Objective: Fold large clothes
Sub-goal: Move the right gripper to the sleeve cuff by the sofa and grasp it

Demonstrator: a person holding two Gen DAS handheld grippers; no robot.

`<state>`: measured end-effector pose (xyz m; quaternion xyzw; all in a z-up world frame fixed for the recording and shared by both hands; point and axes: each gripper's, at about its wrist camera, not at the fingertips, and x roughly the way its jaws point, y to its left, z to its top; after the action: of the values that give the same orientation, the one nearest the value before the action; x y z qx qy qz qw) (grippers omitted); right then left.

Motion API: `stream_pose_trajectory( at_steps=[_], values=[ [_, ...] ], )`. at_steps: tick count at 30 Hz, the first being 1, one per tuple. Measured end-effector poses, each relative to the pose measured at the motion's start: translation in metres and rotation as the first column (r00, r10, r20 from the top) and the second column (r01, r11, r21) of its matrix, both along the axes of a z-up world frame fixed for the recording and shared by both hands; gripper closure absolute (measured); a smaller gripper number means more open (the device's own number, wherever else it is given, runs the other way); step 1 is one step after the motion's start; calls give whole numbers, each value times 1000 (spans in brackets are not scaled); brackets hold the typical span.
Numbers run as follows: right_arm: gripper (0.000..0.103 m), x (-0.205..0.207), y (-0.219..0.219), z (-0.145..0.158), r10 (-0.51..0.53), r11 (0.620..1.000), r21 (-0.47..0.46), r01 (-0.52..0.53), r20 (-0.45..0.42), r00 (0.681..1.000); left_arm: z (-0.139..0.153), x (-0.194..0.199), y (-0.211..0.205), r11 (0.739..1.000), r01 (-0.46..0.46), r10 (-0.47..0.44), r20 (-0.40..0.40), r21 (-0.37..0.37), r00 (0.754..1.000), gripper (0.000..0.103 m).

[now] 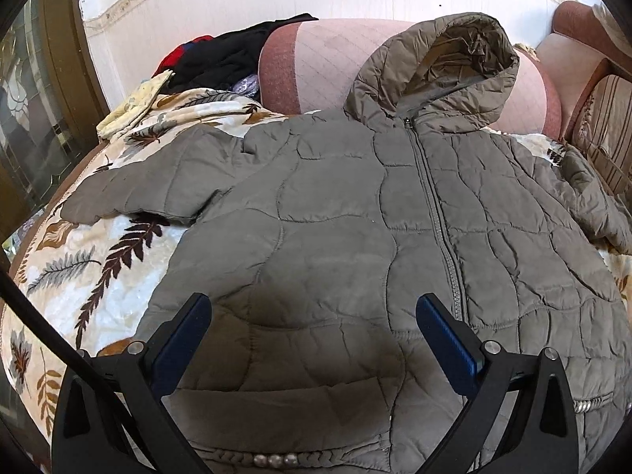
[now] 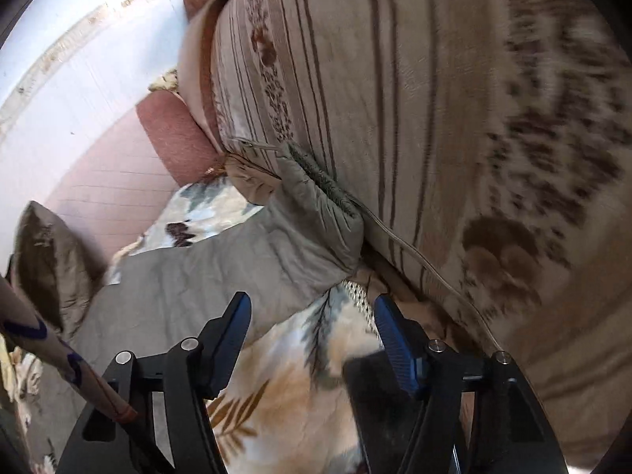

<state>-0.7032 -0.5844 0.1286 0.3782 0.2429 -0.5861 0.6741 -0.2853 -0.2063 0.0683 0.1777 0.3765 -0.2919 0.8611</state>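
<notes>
A grey-olive quilted hooded jacket (image 1: pixel 355 213) lies face up, zipped, spread on a leaf-print blanket (image 1: pixel 91 276). Its hood (image 1: pixel 446 67) rests against a pink bolster. My left gripper (image 1: pixel 314 308) is open and empty, hovering over the jacket's lower front near the hem. In the right wrist view the jacket's sleeve (image 2: pixel 245 260) lies with its knit cuff (image 2: pixel 324 181) against a striped cushion. My right gripper (image 2: pixel 312 312) is open and empty, just below the sleeve over the blanket (image 2: pixel 284 387).
A pink bolster (image 1: pixel 328 63) runs along the back wall. Dark and red clothes (image 1: pixel 213 59) are piled at the back left. A striped floral cushion (image 2: pixel 434 118) bounds the right side, with a thin cable (image 2: pixel 418 260) along its base. A wooden door frame (image 1: pixel 51 79) stands left.
</notes>
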Motion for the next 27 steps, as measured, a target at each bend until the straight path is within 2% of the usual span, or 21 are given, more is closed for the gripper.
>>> stream_pose_trajectory(
  at_steps=[7,11,13,15,17,18,20,23,27],
  values=[
    [36,13,-42,-18,-48,999,-20,46,-137,989,-8,2,-9,1000,14,-14,-2,17,1000,0],
    [38,13,-65,-32,-72,997,-10,71,-149,986,-12,3,-11,1000,16,-15,-5,26,1000,0],
    [49,14,-73,-41,-71,997,11,73,-157,985,-15,5,-13,999,13,-13,-12,33,1000,0],
    [67,16,-82,-50,-66,997,30,72,-179,982,-18,7,-15,999,13,-12,-21,40,1000,0],
    [77,13,-87,-55,-75,996,31,82,-190,979,-21,7,-16,999,15,-14,-21,48,1000,0],
    [81,9,-88,-55,-77,996,29,83,-168,983,-21,7,-17,999,17,-16,-20,51,1000,0],
    [85,6,-83,-51,-68,997,12,71,-141,988,-22,6,-18,998,20,-19,-15,52,1000,0],
    [87,8,-69,-35,-46,998,-39,40,-152,987,-22,4,-19,998,21,-21,-9,54,1000,0],
    [88,15,-49,-4,-16,996,-91,4,-129,992,-20,3,-16,999,19,-19,-2,49,1000,0]
  ],
)
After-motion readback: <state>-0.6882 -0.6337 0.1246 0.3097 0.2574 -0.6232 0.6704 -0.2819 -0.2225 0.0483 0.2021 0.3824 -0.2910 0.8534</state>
